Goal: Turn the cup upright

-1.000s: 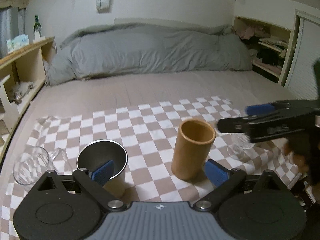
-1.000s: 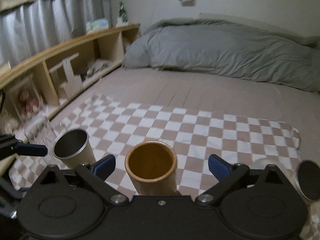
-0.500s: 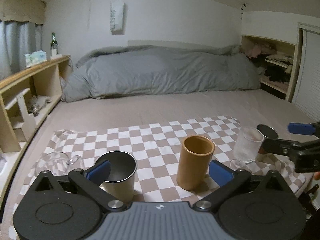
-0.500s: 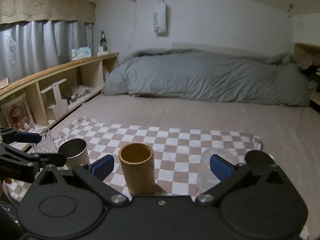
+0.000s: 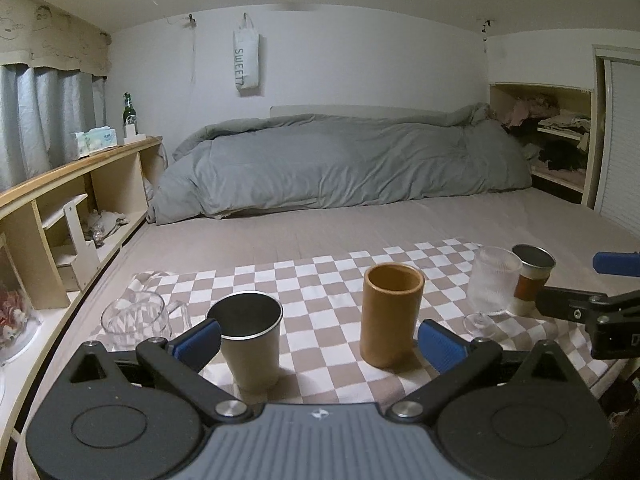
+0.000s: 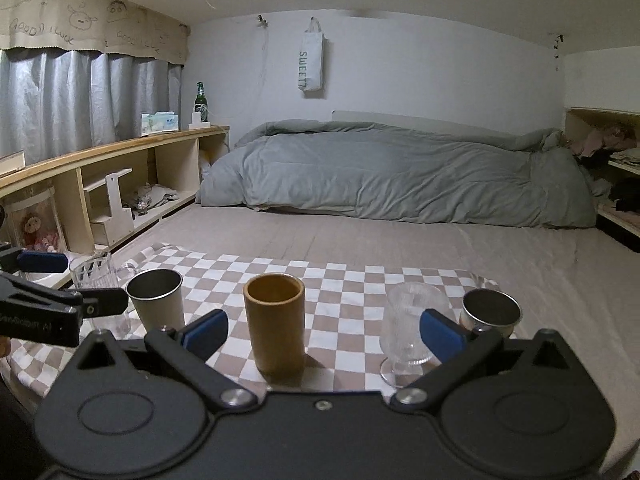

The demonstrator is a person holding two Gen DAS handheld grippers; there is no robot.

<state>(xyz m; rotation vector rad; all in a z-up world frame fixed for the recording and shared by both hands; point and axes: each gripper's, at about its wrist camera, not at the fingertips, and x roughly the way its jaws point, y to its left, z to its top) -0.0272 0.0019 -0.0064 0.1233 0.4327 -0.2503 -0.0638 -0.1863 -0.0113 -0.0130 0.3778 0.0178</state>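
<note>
The brown cup (image 6: pixel 274 328) stands upright, mouth up, on the checkered cloth (image 6: pixel 340 280), between the steel tumbler (image 6: pixel 157 296) and the ribbed glass (image 6: pixel 412 324). My left gripper (image 5: pixel 318 342) and right gripper (image 6: pixel 323 330) are both spread, holding nothing. The flip looks finished.

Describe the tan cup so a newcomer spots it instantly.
On the checkered cloth spread over the bed stands a row of five drinking vessels. The tan cup is the middle one, upright and open-topped; it is the only opaque, straight-walled cylinder, between steel and glass neighbours.

Ochre cup (image 6: pixel 274 331) on a tan-and-white checkered cloth (image 6: pixel 344 280).
</note>
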